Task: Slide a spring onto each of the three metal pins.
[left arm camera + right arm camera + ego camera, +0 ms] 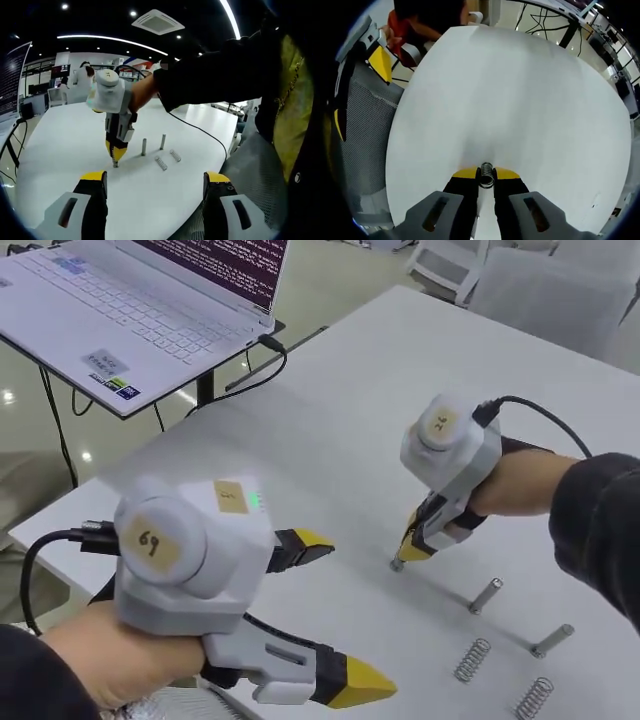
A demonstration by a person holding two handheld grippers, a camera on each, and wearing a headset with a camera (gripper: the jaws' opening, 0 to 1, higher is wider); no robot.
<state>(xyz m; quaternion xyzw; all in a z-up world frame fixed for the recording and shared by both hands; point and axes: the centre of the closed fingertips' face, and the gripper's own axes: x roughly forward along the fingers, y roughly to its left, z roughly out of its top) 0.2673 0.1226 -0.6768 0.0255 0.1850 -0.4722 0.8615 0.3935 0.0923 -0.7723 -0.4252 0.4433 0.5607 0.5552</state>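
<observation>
Alignment matters most: the right gripper (411, 551), jaws clamped on a spring (486, 176), needs the coil held coaxial over the first pin (397, 564) before lowering; the left gripper (350, 612) hangs open.

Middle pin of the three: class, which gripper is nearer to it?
Right. The right gripper, shut on a spring, points down at the neighbouring pin, just beside the middle pin. The left gripper hangs open, farther off.

Most of spring (486, 178) hidden between right claw (486, 173) jaws, laptop (150, 315) cut off at top edge
</observation>
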